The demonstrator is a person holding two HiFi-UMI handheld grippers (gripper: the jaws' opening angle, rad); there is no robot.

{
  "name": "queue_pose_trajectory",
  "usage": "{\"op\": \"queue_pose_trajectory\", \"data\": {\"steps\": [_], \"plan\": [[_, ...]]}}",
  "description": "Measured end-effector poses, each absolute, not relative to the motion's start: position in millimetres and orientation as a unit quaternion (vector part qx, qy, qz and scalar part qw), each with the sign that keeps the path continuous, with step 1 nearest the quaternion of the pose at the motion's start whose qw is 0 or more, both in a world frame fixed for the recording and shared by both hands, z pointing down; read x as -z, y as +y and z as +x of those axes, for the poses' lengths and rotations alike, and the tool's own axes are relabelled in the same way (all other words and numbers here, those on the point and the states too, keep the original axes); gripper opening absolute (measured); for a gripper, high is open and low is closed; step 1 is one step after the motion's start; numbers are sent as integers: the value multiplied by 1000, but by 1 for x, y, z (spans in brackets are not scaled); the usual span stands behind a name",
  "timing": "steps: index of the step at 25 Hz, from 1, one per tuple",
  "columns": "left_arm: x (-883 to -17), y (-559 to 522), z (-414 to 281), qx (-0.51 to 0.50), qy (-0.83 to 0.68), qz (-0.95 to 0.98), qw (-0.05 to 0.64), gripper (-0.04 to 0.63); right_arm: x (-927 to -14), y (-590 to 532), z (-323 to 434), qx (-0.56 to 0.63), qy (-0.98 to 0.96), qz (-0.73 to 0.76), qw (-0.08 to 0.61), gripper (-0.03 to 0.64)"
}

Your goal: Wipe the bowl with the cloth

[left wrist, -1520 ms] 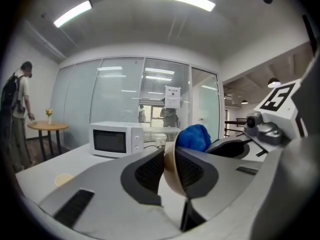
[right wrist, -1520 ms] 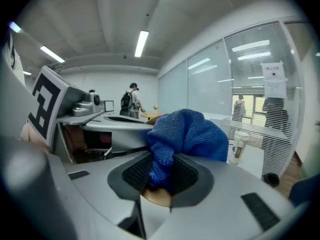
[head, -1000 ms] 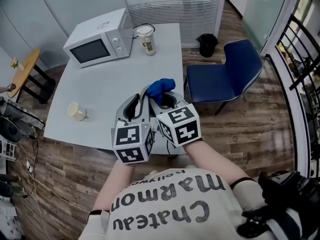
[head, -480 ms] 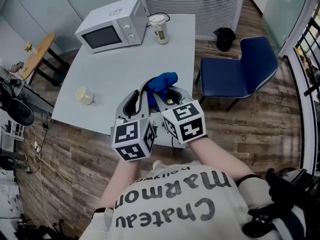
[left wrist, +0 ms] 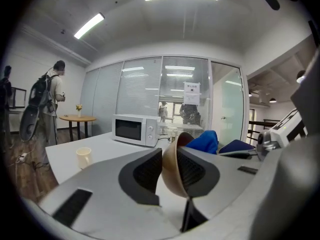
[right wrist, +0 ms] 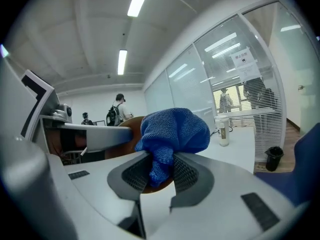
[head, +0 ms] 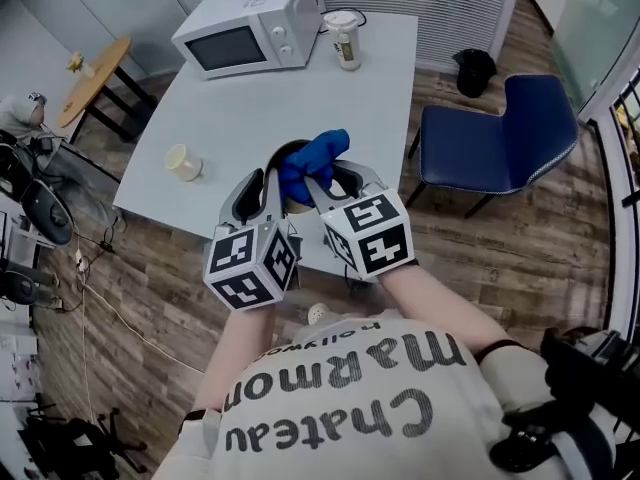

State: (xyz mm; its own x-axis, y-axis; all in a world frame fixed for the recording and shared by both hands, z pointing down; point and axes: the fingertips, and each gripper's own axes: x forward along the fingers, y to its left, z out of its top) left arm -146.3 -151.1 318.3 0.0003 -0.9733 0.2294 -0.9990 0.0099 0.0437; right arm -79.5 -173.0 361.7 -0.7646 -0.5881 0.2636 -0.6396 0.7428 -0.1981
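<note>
We've got the left tongs clamped narrow on the wall of the brown bowl, one pad inside the rim and one outside. The bowl is up off the bench, tipped on its side with its mouth facing the right tongs.

The right tongs are pinched on the blue cloth. A fold of it is squeezed between the pads and the rest bunches up in a fat ball just past the tips. That ball sits right at the bowl's mouth, between the two pairs of tongs. We can't say for sure how hard it presses on the inside.

From the head view both tongs are side by side and close together over the near edge of the bench.

Beyond the tongs:
- A white microwave stands at the far end of the bench.
- A pale jar is just beside the microwave.
- A small cup lies on its side, out to the left of the left tongs.
- A blue chair is off to the right of the right tongs, on the wood floor.
</note>
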Motion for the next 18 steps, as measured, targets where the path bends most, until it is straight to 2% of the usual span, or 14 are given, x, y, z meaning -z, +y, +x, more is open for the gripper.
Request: {"op": "queue_pose_trajectory", "data": {"steps": [6,10,18], "plan": [[-311,-140,-154,-48,-685,722,84,74,-329,-146,-115,-180,-959,217,20,98],[-307,-133,-163,-38,-689,719,82,75,-338,-139,-127,-179,-961,206,55,98],[-310,-133,-187,-12,-709,697,104,75,-366,-125,-149,-74,-969,190,140,98]]}}
